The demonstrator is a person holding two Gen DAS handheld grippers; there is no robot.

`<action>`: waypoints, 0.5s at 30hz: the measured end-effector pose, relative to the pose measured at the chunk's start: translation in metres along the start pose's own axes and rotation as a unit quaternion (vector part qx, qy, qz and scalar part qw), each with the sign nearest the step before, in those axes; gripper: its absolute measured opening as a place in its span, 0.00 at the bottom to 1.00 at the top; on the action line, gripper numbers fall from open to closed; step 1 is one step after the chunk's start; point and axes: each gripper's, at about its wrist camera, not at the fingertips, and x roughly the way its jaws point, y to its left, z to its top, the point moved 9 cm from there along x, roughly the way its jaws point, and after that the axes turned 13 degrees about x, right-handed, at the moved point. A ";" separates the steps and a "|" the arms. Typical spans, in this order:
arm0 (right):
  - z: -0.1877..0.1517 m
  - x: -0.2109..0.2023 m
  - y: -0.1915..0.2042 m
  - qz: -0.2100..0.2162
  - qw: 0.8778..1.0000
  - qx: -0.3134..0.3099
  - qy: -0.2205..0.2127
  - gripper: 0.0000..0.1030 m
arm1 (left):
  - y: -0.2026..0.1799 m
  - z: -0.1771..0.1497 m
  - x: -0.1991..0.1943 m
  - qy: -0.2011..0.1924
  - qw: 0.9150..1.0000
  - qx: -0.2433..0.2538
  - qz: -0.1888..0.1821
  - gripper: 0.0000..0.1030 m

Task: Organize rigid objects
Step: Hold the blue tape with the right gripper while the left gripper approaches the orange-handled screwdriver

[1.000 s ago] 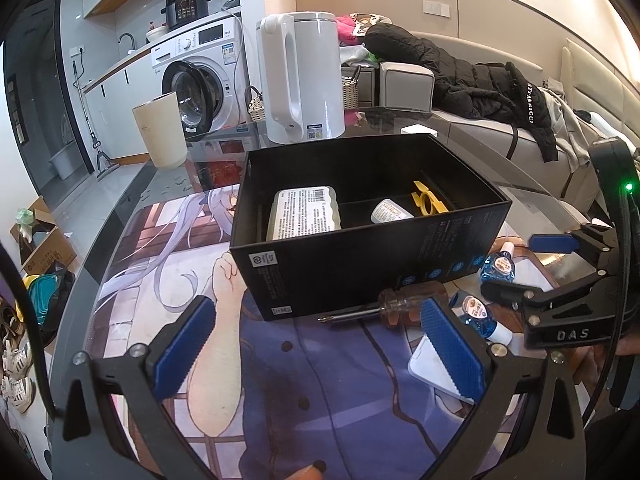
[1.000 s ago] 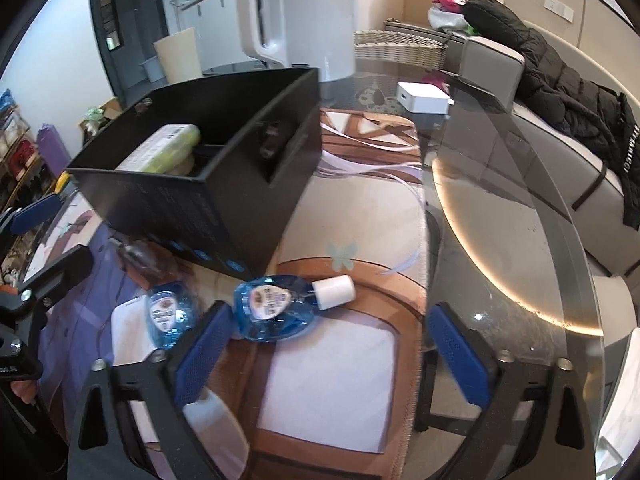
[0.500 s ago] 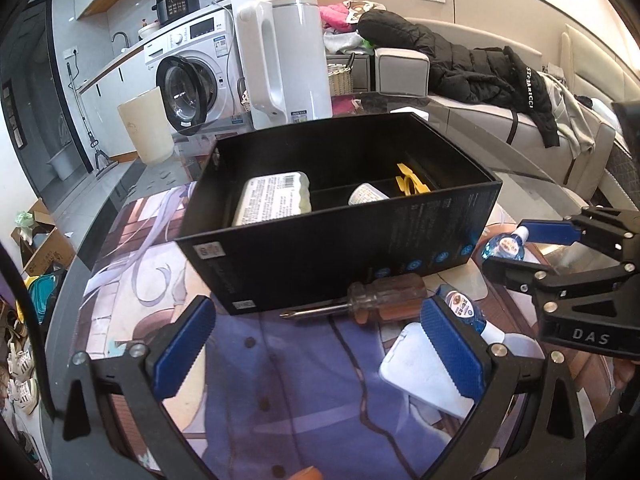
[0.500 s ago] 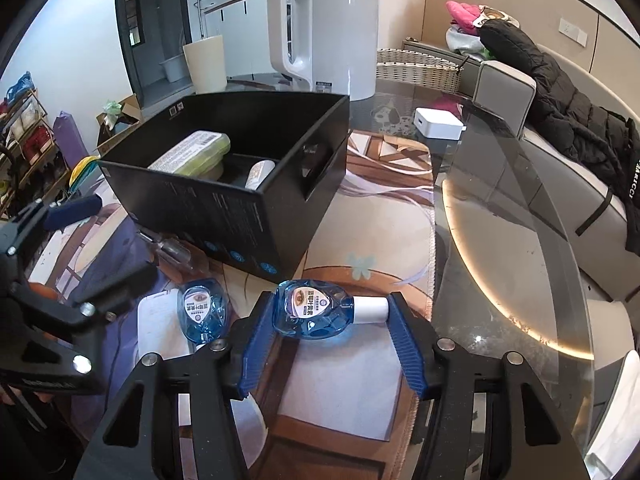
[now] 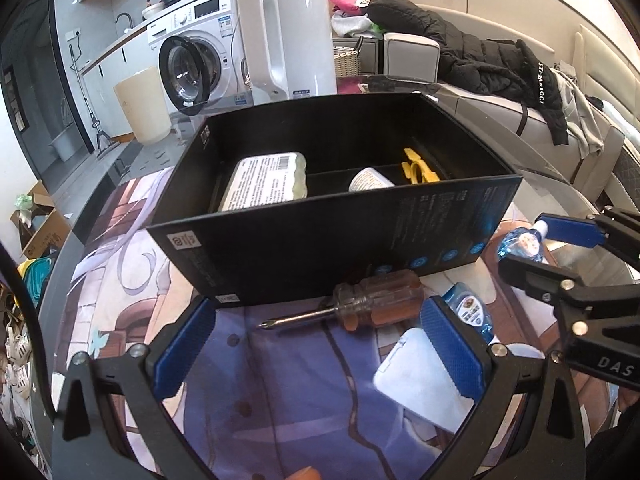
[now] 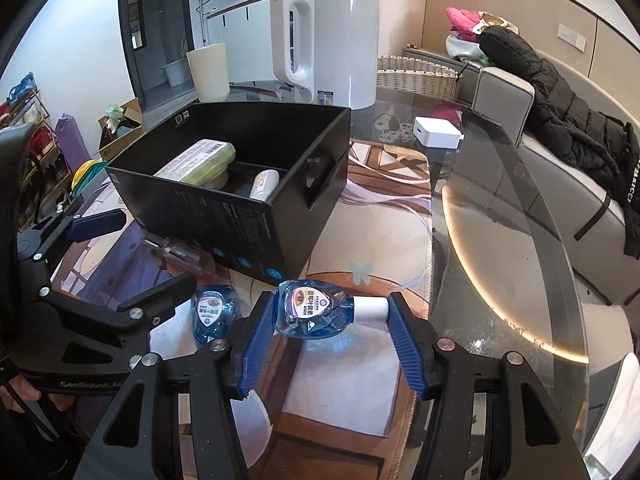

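Note:
A black open box (image 5: 340, 236) (image 6: 256, 216) stands on the mat; inside lie a pale green pack (image 5: 266, 180), a white tube (image 5: 370, 179) and a yellow piece (image 5: 416, 166). A brown-handled screwdriver (image 5: 360, 304) lies in front of the box, between the fingers of my open left gripper (image 5: 320, 344). My right gripper (image 6: 332, 332) is shut on a blue bottle with a white cap (image 6: 316, 312), held end to end and lifted off the mat. A second blue bottle (image 6: 214, 312) (image 5: 468, 308) lies beside it.
A white kettle (image 6: 332, 40) stands behind the box on the glass table (image 6: 500, 216). A white charger block (image 6: 436, 132) lies at the back right. A white flat case (image 5: 420, 376) lies on the mat near the left gripper's right finger. A sofa with a black jacket is beyond.
My right gripper closed on the blue bottle and lifted it. My left gripper moved closer to the screwdriver, still open.

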 end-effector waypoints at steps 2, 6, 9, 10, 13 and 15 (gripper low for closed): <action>0.000 -0.002 0.002 -0.001 1.000 -0.003 -0.003 0.55 | 0.002 -0.001 0.000 0.000 1.000 -0.003 -0.001 1.00; -0.001 -0.003 0.003 -0.004 1.000 -0.006 -0.005 0.55 | 0.008 -0.005 -0.001 0.001 1.000 -0.003 0.008 1.00; -0.001 -0.004 0.004 -0.005 1.000 -0.011 -0.006 0.55 | 0.012 -0.007 -0.001 0.003 1.000 -0.006 0.014 1.00; -0.001 -0.004 0.004 -0.005 1.000 -0.011 -0.006 0.55 | 0.013 -0.008 0.000 0.005 1.000 -0.007 0.014 1.00; -0.001 -0.005 0.006 -0.003 1.000 -0.012 -0.007 0.55 | 0.012 -0.009 0.002 0.012 1.000 -0.011 0.013 1.00; -0.002 -0.005 0.007 -0.002 1.000 -0.014 -0.006 0.55 | 0.012 -0.009 0.004 0.015 1.000 -0.011 0.014 1.00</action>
